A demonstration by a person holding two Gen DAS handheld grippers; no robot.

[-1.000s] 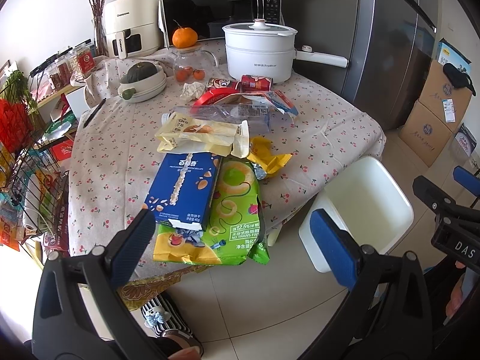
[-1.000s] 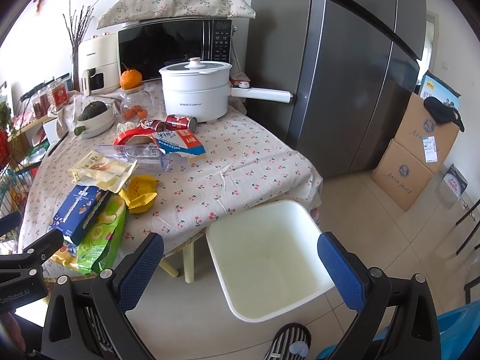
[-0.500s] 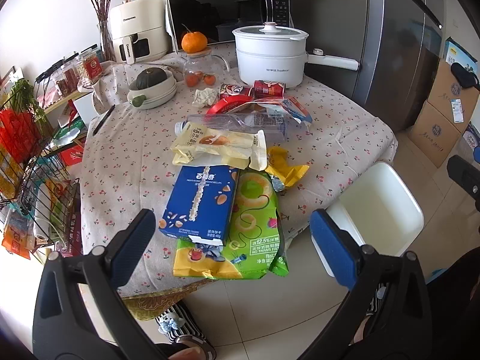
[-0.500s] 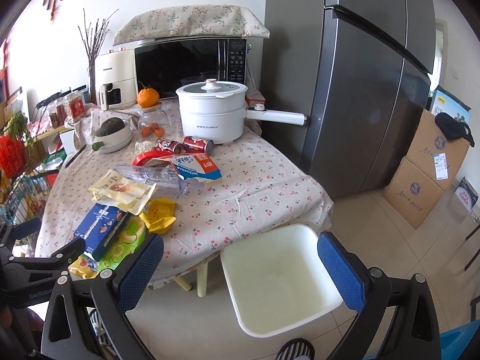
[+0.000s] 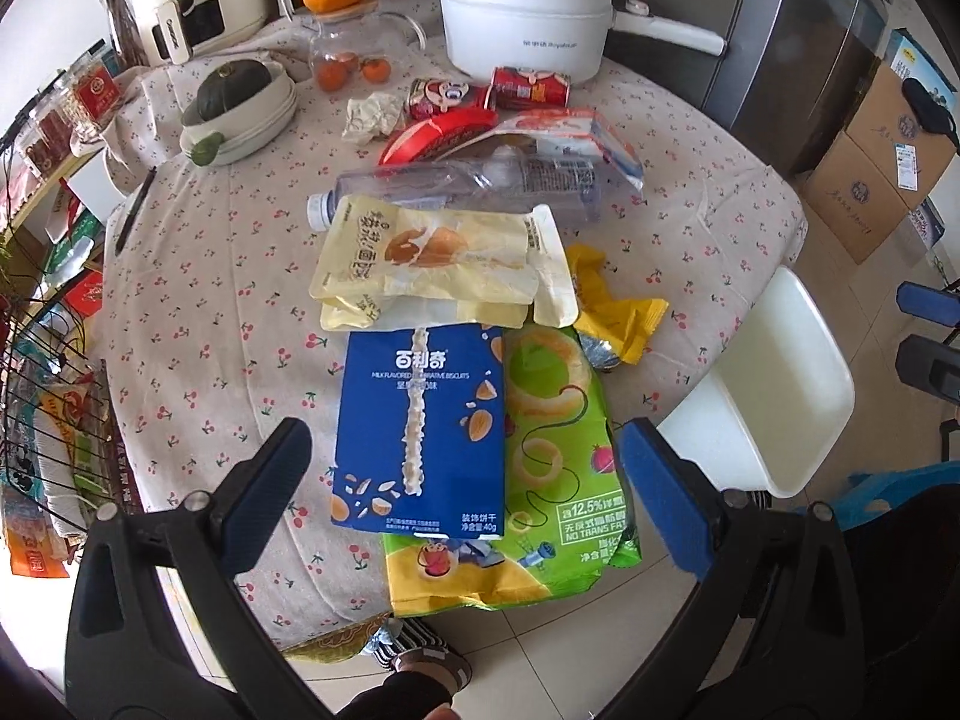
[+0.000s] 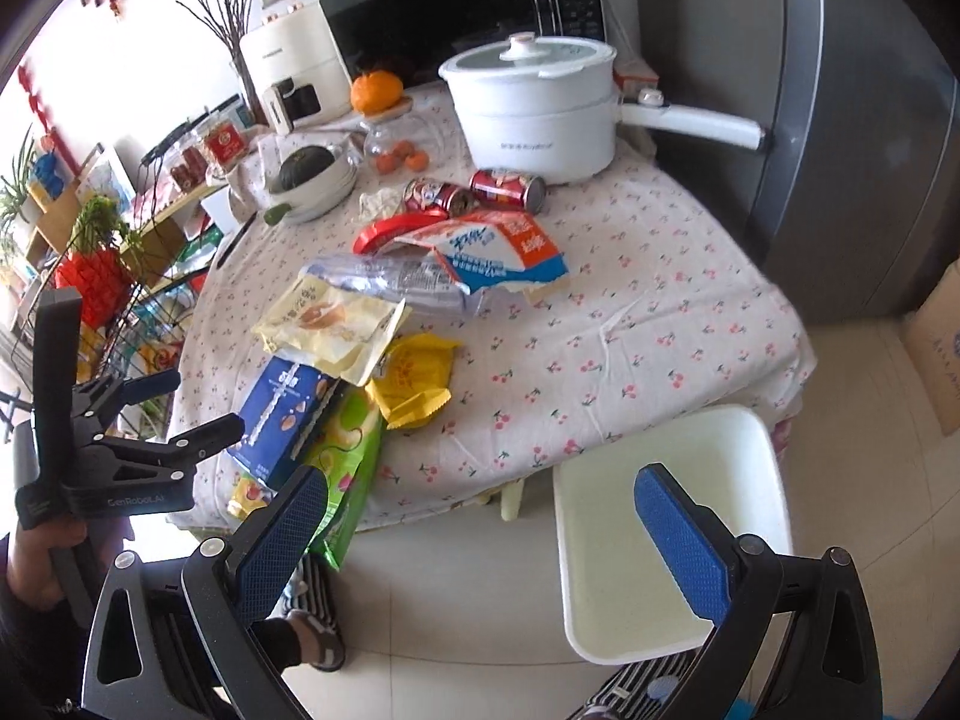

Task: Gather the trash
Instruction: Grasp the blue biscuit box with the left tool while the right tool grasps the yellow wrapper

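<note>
Trash: blue box point(image 5: 420, 426) atop green bag point(image 5: 552, 456) at table point(image 5: 198, 324) edge
Bin point(image 6: 666, 516): floor, beside table
Left gripper point(image 5: 462, 480): wide open, empty, straddling box
Right gripper point(image 6: 480, 528): wide open, empty
Tip: lower, pinch box sides only

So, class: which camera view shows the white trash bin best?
The right wrist view: the white trash bin shows its whole open mouth and bare inside, standing on the floor beside the table. The left wrist view catches the white trash bin only at the frame's right side, tilted and partly behind the table edge.
</note>
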